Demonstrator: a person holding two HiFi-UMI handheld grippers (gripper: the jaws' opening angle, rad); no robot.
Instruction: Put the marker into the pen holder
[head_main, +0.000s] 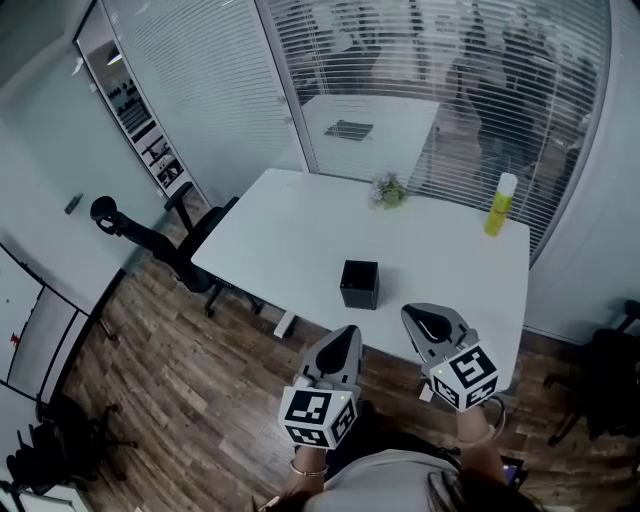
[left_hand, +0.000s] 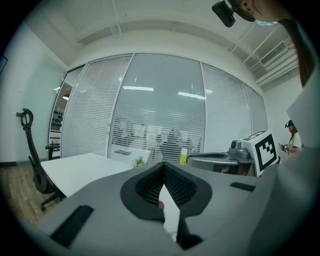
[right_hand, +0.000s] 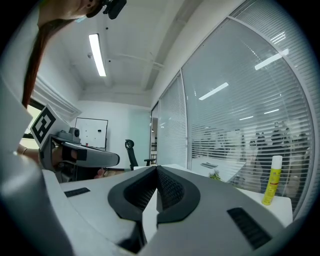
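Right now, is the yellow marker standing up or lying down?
Upright. The yellow marker stands on end near the far right corner of the table, white cap up, well apart from the black pen holder.

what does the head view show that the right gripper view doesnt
Only the head view: the black box on the table, the wood floor, and the right gripper from above. Only the right gripper view: a whiteboard, a ceiling light, and its own jaws shut with nothing between them. Both: the yellow bottle, the table and the left gripper.
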